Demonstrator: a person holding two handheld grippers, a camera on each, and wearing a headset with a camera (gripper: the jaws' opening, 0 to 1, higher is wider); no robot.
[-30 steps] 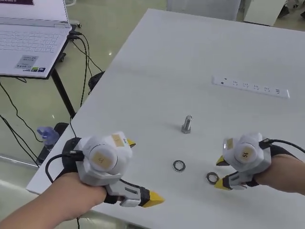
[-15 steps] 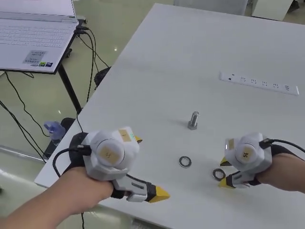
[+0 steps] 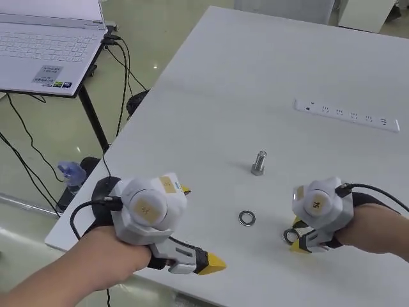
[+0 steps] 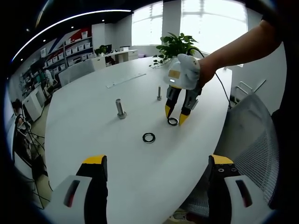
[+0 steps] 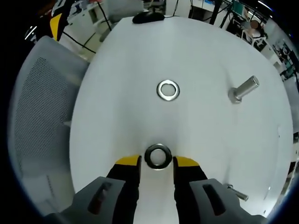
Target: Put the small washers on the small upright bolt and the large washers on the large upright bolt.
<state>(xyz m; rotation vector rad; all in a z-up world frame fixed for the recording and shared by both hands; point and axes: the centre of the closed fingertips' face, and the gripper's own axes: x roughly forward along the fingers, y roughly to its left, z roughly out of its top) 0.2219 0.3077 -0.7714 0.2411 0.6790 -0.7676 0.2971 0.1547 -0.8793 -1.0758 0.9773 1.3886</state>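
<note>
Right gripper (image 3: 296, 235) straddles a washer (image 3: 291, 235) on the table (image 3: 255, 77); left gripper (image 3: 199, 226) is spread wide.
Right tongs are narrow, one tip either side of the flat washer, with slim gaps showing in the right gripper view. In the head view a second washer (image 3: 246, 218) lies at 9 o'clock from it, and the large bolt (image 3: 259, 162) stands upright at 12 o'clock of that. Left tongs hold nothing, at 7 o'clock of the bolt.
</note>
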